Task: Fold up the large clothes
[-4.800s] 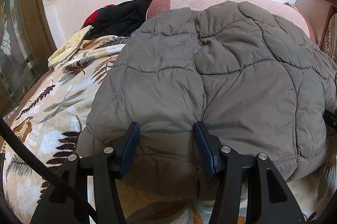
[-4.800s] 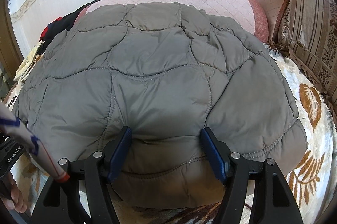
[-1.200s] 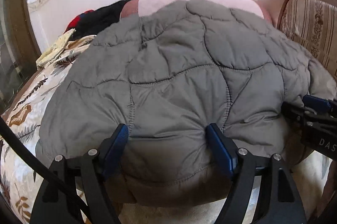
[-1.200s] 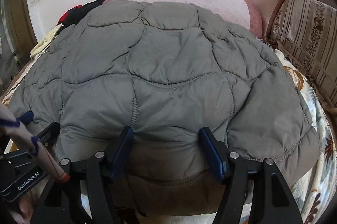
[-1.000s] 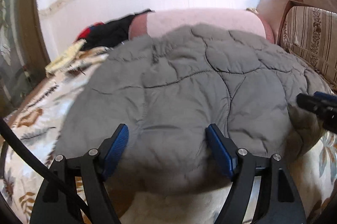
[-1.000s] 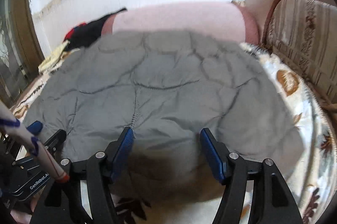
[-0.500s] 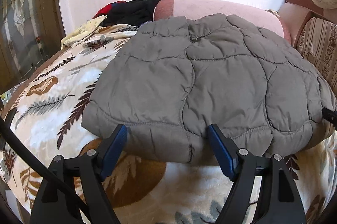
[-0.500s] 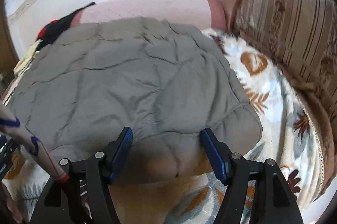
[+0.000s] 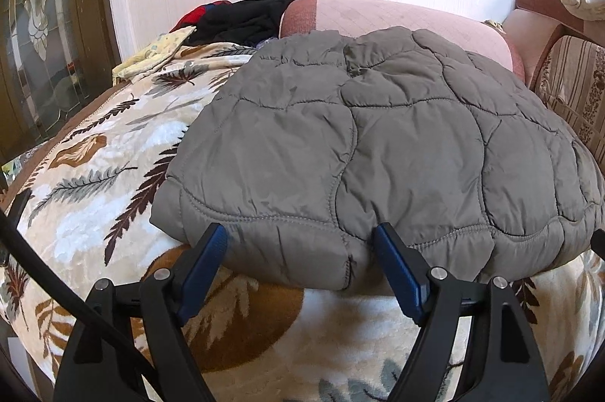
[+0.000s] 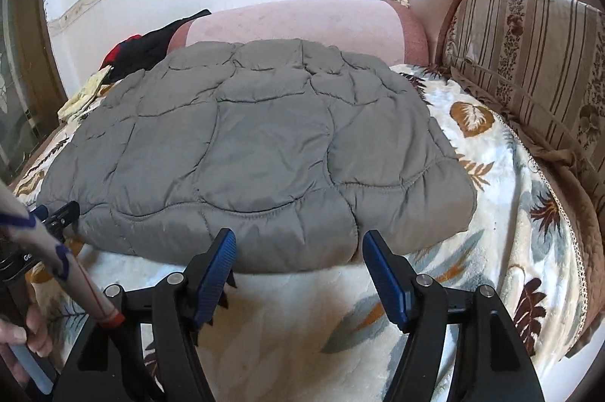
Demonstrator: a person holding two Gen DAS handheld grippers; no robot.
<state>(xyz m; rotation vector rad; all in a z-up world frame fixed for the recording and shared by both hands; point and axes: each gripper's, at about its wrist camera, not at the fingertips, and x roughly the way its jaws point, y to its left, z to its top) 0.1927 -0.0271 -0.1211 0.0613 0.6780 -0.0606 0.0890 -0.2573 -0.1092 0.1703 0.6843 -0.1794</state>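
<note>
A grey quilted jacket (image 9: 378, 137) lies folded into a thick rectangle on the leaf-patterned blanket (image 9: 94, 183); it also shows in the right wrist view (image 10: 257, 156). My left gripper (image 9: 298, 247) is open at the jacket's near edge, its blue pads on either side of the hem without pinching it. My right gripper (image 10: 298, 247) is open and empty, just short of the jacket's near edge. The left gripper's tip (image 10: 56, 213) shows at the jacket's left corner in the right wrist view.
A pink bolster (image 10: 295, 20) lies behind the jacket against the white wall. Dark and red clothes (image 9: 245, 16) and a yellow cloth (image 9: 155, 52) are piled at the back left. A striped sofa back (image 10: 529, 62) runs along the right. A wooden door (image 9: 49, 24) stands at the left.
Both grippers have drawn back from the jacket, which was lowered flat onto the blanket. The jaws stayed open and the jacket's near edge has dropped out from between the right pads.
</note>
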